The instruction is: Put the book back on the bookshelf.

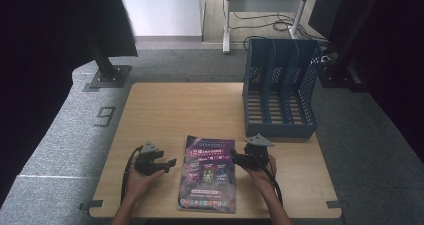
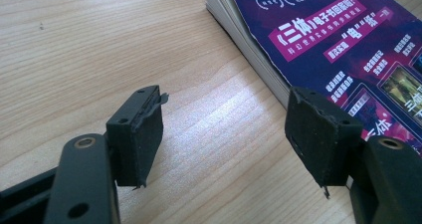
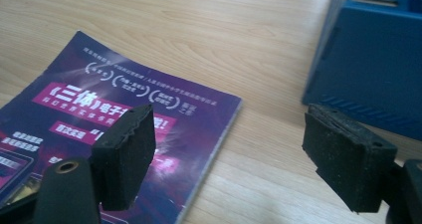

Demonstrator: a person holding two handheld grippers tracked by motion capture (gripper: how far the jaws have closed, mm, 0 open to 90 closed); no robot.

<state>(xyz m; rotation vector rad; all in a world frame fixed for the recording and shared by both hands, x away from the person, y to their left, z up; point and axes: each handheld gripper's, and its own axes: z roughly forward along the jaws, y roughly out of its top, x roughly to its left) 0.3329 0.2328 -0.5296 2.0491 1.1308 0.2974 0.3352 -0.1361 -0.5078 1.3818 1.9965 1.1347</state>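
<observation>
A purple magazine (image 1: 207, 173) lies flat on the wooden table (image 1: 185, 110), near the front edge. My left gripper (image 1: 170, 164) rests just left of the magazine, open, with bare wood between its pads (image 2: 144, 134); the magazine's (image 2: 338, 50) spine side lies ahead of it. My right gripper (image 1: 235, 157) hovers at the magazine's upper right corner, open, nothing between its pads (image 3: 127, 154). In the right gripper view the magazine (image 3: 124, 109) sits under the left jaw, and the blue file rack (image 3: 370, 59) stands ahead to the right.
A blue file rack (image 1: 280, 87) with several upright slots stands at the table's back right. Bare wood spreads over the back left of the table. Grey carpet surrounds the table, with stand bases (image 1: 107, 77) and cables behind.
</observation>
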